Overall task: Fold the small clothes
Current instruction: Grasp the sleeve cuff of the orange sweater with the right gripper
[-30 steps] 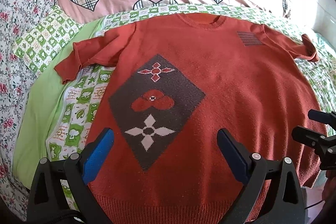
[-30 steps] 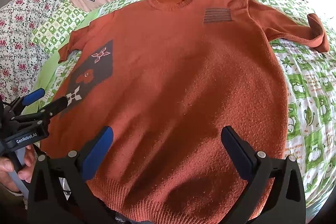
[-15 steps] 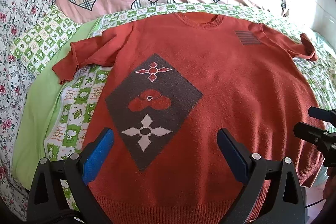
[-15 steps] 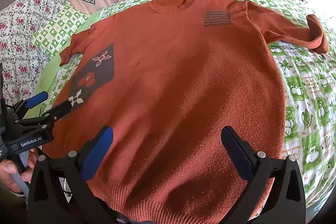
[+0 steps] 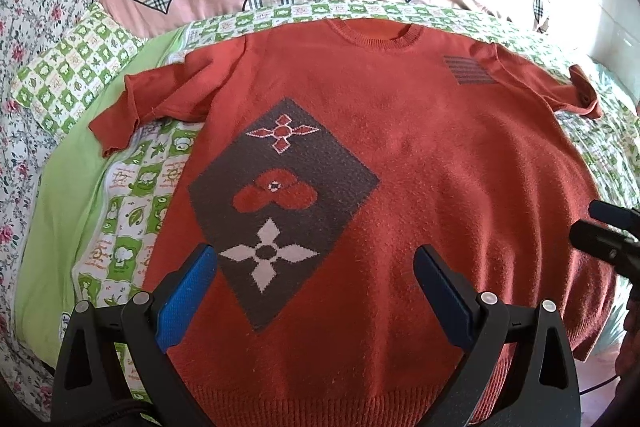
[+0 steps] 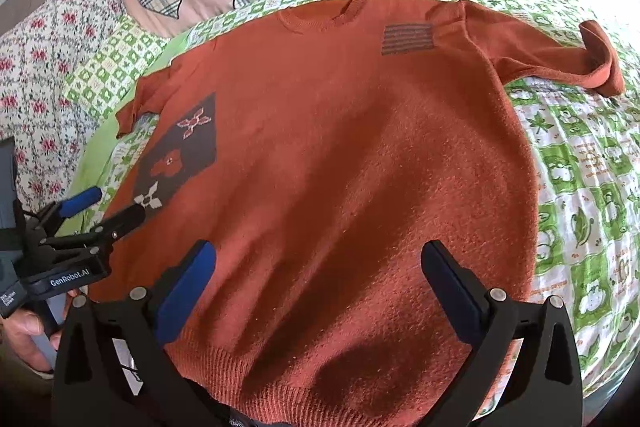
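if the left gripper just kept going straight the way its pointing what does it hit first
Most likely the orange sweater itself: the open left gripper points over its lower front, beside the dark diamond patch. Nothing else lies in that line, though its height above the knit is hard to judge.

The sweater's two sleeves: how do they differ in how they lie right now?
The left-side sleeve lies flat and fairly smooth, angled out and down, its cuff on the plain green sheet. The right-side sleeve stretches straighter out sideways over the green-checked cover, and its cuff is curled up and bunched rather than flat. Both are spread away from the body of the rust-red sweater, neither folded in yet.
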A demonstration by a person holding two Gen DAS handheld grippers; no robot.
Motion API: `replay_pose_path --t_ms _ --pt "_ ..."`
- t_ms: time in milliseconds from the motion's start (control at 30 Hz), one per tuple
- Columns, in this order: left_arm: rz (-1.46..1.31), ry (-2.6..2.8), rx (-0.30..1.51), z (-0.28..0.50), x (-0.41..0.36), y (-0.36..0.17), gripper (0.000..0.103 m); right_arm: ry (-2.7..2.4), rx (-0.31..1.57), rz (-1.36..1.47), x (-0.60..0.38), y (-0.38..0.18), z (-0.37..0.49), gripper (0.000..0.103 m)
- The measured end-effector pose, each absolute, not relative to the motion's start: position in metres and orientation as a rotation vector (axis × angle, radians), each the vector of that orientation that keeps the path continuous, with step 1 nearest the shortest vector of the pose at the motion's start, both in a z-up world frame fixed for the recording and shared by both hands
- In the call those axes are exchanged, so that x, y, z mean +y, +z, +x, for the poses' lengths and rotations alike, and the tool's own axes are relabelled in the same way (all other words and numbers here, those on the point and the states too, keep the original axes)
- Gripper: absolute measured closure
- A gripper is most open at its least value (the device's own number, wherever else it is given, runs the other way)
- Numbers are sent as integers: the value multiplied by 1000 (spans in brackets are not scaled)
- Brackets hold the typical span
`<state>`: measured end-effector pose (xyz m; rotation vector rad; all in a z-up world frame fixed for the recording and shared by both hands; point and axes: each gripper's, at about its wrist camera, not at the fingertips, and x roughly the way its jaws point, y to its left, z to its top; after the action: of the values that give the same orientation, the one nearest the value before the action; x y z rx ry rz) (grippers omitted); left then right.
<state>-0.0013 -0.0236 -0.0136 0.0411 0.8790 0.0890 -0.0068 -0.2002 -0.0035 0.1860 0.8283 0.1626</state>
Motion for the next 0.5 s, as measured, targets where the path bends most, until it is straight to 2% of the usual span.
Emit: replay_pose_path --t_ms 500 --pt "10 37 930 28 -26 -22 3 28 751 273 -288 19 7 1"
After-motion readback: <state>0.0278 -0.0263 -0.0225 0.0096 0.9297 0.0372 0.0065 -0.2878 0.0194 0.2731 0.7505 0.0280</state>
